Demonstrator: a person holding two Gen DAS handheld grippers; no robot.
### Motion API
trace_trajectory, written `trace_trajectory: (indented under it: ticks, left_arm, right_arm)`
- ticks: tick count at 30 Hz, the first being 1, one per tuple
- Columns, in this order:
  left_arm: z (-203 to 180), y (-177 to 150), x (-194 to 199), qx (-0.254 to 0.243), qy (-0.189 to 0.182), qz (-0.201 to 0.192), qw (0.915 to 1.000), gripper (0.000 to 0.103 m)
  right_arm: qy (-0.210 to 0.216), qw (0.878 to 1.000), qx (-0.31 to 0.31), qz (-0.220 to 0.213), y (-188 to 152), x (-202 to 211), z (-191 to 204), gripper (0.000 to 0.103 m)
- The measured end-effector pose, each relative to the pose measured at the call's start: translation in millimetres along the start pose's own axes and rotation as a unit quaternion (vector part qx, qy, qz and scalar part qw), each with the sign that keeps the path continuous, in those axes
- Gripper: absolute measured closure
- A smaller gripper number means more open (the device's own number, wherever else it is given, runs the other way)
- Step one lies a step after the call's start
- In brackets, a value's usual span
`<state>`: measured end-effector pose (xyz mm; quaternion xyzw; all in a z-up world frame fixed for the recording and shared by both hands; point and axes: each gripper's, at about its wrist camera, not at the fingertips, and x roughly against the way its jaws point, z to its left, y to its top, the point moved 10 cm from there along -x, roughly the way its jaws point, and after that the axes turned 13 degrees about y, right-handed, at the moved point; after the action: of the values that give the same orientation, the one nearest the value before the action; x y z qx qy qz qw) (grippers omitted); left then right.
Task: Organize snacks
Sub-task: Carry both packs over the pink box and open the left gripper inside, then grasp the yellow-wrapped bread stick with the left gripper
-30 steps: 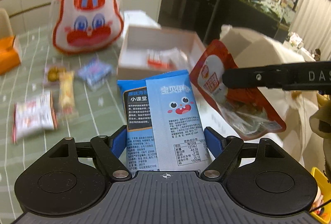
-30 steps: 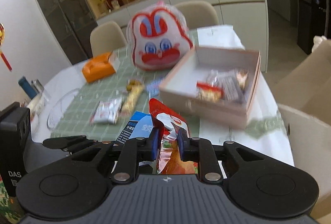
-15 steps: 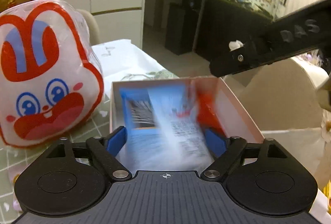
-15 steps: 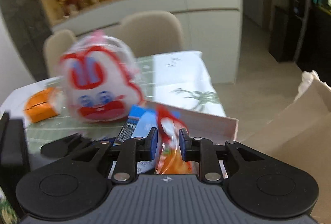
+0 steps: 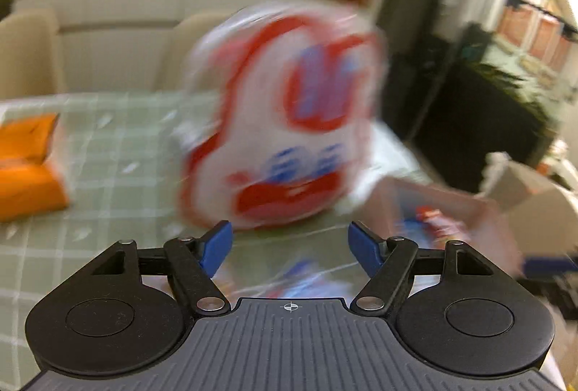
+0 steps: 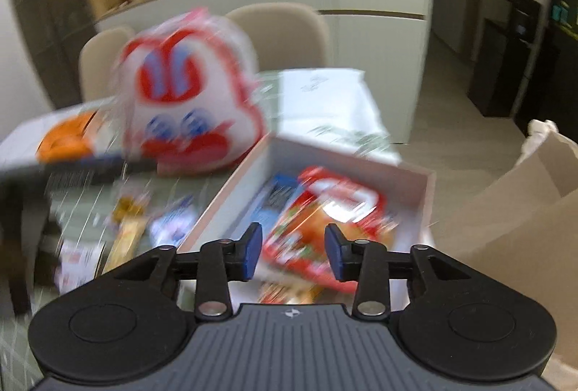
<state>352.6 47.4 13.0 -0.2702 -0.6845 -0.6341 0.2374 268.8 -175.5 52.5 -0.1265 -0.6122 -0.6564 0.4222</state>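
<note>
In the right wrist view the pink-walled box (image 6: 231, 189) holds a red snack packet (image 6: 336, 217) and a blue packet (image 6: 274, 199). My right gripper (image 6: 293, 246) hovers over the box with its jaws opening. The red packet shows between the fingers, but the pads are clear of it. The left wrist view is blurred. My left gripper (image 5: 290, 241) is over the green checked tablecloth (image 5: 119, 152), in front of the big bunny-shaped bag (image 5: 289, 124). Its jaws are wide and closing, with nothing between them. The box (image 5: 451, 207) is at its right.
Loose small snacks (image 6: 126, 232) lie on the cloth left of the box. An orange packet (image 5: 25, 167) sits at the far left. A brown cardboard carton (image 6: 523, 203) stands off the table's right edge. Chairs and a sideboard stand behind the table.
The blue packet has left my left gripper and lies in the box, and that gripper has swung left toward the bunny bag. My right gripper has opened and the red packet has dropped into the box.
</note>
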Motion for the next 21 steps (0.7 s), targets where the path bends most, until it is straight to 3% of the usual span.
trace_trajectory:
  ticks: [4,10,12,17,19,21]
  left_arm:
    - [4,-20,-31,-0.012,0.011,0.049,0.9987,0.026]
    - [-31,-25,-67,-0.046,-0.002,0.060,0.9972,0.027]
    - [-34,-36,-76,-0.055,-0.001,0.080,0.9953,0.033]
    - [-28,-55,-51,-0.082,-0.038,0.072,0.9932,0.048]
    - [-20,-63,-39,-0.083,-0.046,0.080,0.9923,0.060]
    - [-13,-75,-25,-0.081,-0.060,0.086,0.9912,0.063]
  right_arm:
    - [0.026,0.999,0.048,0.005,-29,-8,47,0.054]
    - [0.059,0.995,0.067,0.046,-74,-25,88,0.049]
    - [0.050,0.994,0.076,0.056,-83,-28,91,0.049]
    - [0.050,0.994,0.087,0.044,-83,-25,92,0.049]
    - [0.052,0.995,0.082,0.039,-78,-28,91,0.049]
    - [0.061,0.995,0.076,0.035,-74,-34,94,0.048]
